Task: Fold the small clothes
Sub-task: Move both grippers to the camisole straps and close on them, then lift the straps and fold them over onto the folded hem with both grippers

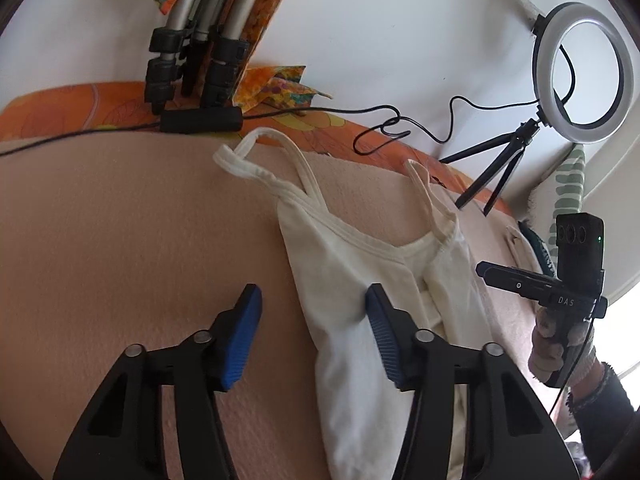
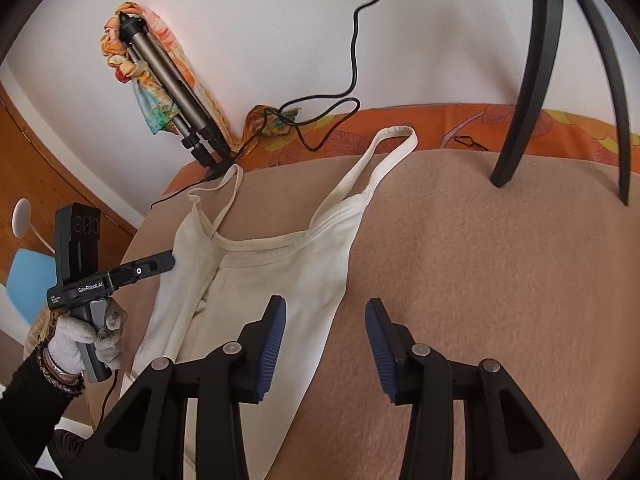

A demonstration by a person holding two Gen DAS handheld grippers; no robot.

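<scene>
A cream strappy top (image 1: pixel 352 280) lies on a beige blanket (image 1: pixel 120 240), straps pointing away, with one side folded over lengthwise. My left gripper (image 1: pixel 314 312) is open and empty, low over the top's left edge. In the right wrist view the top (image 2: pixel 280 272) lies left of centre; my right gripper (image 2: pixel 326 320) is open and empty over its right edge. Each gripper shows in the other's view, held in a gloved hand: the right one (image 1: pixel 560 292) and the left one (image 2: pixel 116 276).
A ring light on a small tripod (image 1: pixel 576 80) stands at the blanket's far right; its legs (image 2: pixel 560 80) rise ahead of my right gripper. A folded tripod (image 1: pixel 192 60) and black cables (image 1: pixel 400 124) lie on the orange patterned sheet (image 2: pixel 400 128) along the white wall.
</scene>
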